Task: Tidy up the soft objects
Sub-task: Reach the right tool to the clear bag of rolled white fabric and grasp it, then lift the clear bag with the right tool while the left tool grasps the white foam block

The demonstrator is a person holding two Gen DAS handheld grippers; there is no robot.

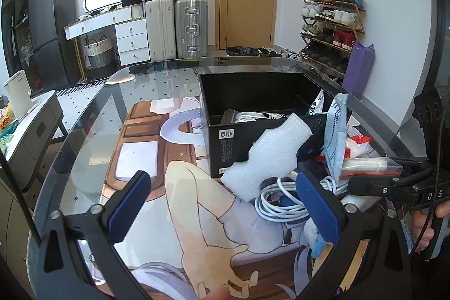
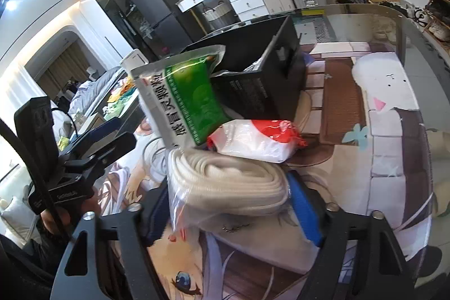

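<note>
A black open box (image 1: 253, 92) stands on the glass table; it also shows in the right wrist view (image 2: 261, 69). A white foam piece (image 1: 267, 156) leans against its front. A coiled white cable (image 1: 281, 204) lies beside it. My left gripper (image 1: 225, 204) is open and empty, short of the foam. My right gripper (image 2: 227, 204) is shut on a clear bag of coiled white rope (image 2: 225, 182); it shows from the side in the left wrist view (image 1: 362, 182). A green sachet (image 2: 188, 100) and a red-white packet (image 2: 258, 139) lie beyond it.
A blue-white pouch (image 1: 334, 131) stands at the box's right corner. The table carries a printed anime mat (image 1: 174, 187). Suitcases (image 1: 177, 27), a white dresser (image 1: 121, 30) and a shoe rack (image 1: 332, 24) line the far wall.
</note>
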